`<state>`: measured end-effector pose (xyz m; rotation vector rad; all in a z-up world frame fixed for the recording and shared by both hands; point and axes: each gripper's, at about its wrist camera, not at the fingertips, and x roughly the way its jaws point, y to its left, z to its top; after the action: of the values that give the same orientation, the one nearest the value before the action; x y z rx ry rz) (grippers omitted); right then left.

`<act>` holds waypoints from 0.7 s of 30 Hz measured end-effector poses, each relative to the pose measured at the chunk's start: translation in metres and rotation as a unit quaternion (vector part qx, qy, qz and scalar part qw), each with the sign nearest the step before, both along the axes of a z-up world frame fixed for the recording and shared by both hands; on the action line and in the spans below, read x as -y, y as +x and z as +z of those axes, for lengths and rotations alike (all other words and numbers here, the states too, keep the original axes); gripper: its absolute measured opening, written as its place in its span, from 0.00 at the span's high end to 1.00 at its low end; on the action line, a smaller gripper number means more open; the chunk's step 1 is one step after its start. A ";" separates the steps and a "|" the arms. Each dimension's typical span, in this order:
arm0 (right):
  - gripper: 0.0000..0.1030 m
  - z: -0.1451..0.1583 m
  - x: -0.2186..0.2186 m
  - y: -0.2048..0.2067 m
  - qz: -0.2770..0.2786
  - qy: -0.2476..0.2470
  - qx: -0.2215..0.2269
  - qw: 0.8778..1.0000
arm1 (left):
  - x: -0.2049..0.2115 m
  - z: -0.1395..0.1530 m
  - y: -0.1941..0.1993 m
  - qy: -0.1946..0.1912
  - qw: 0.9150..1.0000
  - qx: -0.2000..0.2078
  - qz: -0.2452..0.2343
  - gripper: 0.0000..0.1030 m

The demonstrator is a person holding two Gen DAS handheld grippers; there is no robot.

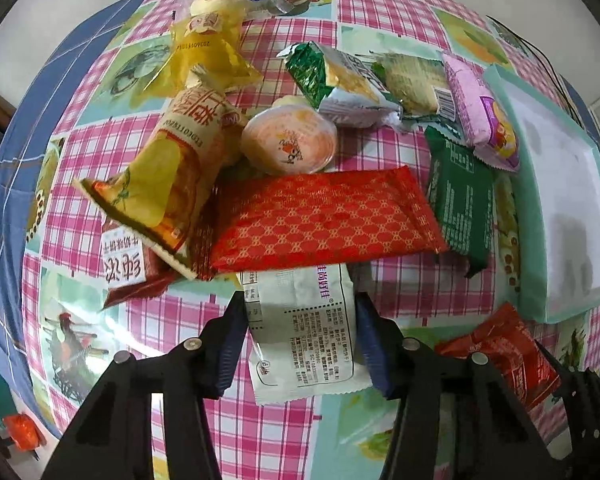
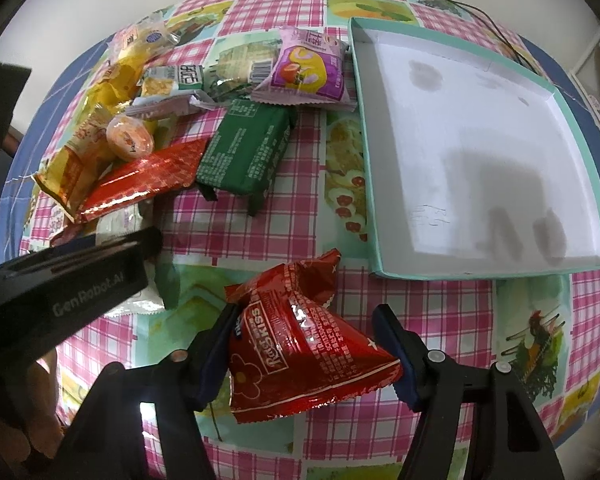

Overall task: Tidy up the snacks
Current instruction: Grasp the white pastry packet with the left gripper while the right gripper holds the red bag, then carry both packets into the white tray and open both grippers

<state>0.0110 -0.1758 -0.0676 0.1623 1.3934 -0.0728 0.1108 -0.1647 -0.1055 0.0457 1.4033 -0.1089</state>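
None of the snacks is lying in the box [image 2: 480,152] yet, so I judge the task is only beginning. The box, with its teal rim and white bottom, is sitting bare at the upper right of the right wrist frame, on the checked surface [image 2: 300,184].

The right hand-held gripper [image 2: 312,348] is straddling a red Kiss packet [image 2: 300,344]; its two pads are touching or nearly touching the packet's sides at the lower centre of the frame, but I cannot tell if they are pressing it. The left hand-held gripper [image 1: 300,344] is standing spread around a white packet [image 1: 300,332] at the lower centre of its own frame, with small gaps on both sides, so it is not pinching yet.

Most of the pile is still waiting: a big red wrapper [image 1: 324,220], a green packet [image 1: 460,196], a pink packet [image 1: 484,116], a yellow bag [image 1: 160,184] and an orange jelly cup [image 1: 288,140].

The left wrist view is showing the white packet's printed back and the pile from near, while the box is squeezed at its right edge. The right wrist view is showing the whole box interior and the left tool's black body at the middle left of the frame, where the white packet is mostly hidden.
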 end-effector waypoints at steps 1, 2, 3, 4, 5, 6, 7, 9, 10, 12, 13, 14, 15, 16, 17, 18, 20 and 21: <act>0.33 0.003 0.000 0.000 0.000 0.002 0.001 1.000 | 0.000 -0.002 -0.001 -0.004 1.000 -0.003 0.002 0.47; 0.33 0.005 0.000 -0.001 0.000 0.005 0.003 1.000 | 0.002 -0.002 -0.001 -0.008 1.000 -0.006 0.005 0.47; 0.33 0.009 0.000 -0.002 -0.001 0.007 0.004 1.000 | 0.004 -0.003 -0.002 -0.016 1.000 -0.010 0.009 0.47; 0.33 0.011 0.001 -0.002 -0.002 0.008 0.006 1.000 | 0.005 -0.004 -0.004 -0.024 1.000 -0.014 0.013 0.47; 0.33 0.014 0.001 -0.003 -0.003 0.009 0.010 1.000 | 0.006 -0.005 -0.005 -0.032 0.999 -0.018 0.017 0.47; 0.33 0.017 0.001 -0.004 -0.003 0.010 0.012 1.000 | 0.009 -0.005 -0.006 -0.041 0.999 -0.021 0.021 0.47; 0.33 0.019 0.001 -0.005 -0.004 0.011 0.015 1.000 | 0.010 -0.006 -0.009 -0.048 0.998 -0.021 0.023 0.47; 0.33 0.027 0.002 -0.008 -0.007 0.014 0.022 1.000 | 0.013 -0.006 -0.014 -0.058 0.998 -0.019 0.027 0.47; 0.33 0.029 0.003 -0.010 -0.008 0.016 0.024 1.000 | 0.011 -0.008 -0.018 -0.062 0.998 -0.015 0.028 0.47; 0.33 0.036 0.009 -0.015 -0.011 0.018 0.032 0.999 | 0.016 -0.005 -0.021 -0.068 0.997 -0.007 0.031 0.47; 0.33 0.038 0.011 -0.016 -0.013 0.020 0.036 0.999 | 0.015 -0.003 -0.023 -0.071 0.997 -0.003 0.032 0.47; 0.33 0.042 0.013 -0.018 -0.015 0.023 0.041 0.999 | 0.019 -0.001 -0.025 -0.074 0.997 0.005 0.033 0.47; 0.33 0.045 0.014 -0.020 -0.017 0.026 0.046 0.998 | 0.011 0.005 -0.019 -0.077 0.996 0.010 0.034 0.47; 0.33 0.048 0.015 -0.019 -0.018 0.029 0.049 0.998 | 0.018 0.013 -0.015 -0.079 0.996 0.018 0.032 0.47; 0.33 0.051 0.016 -0.020 -0.020 0.031 0.056 0.998 | 0.018 0.013 -0.013 -0.080 0.996 0.024 0.030 0.47; 0.33 0.055 0.015 -0.020 -0.020 0.031 0.059 0.998 | 0.018 0.012 -0.008 -0.082 0.996 0.031 0.028 0.47; 0.33 0.060 0.018 -0.021 -0.023 0.030 0.067 0.997 | 0.020 0.019 -0.009 -0.085 0.995 0.039 0.023 0.47; 0.33 0.061 0.021 -0.020 -0.027 0.029 0.071 0.997 | 0.021 0.022 -0.010 -0.088 0.995 0.043 0.020 0.47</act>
<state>-0.0087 -0.1966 -0.0069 0.2498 1.2490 -0.0645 0.1011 -0.1856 -0.0833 -0.1225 1.3023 -0.1948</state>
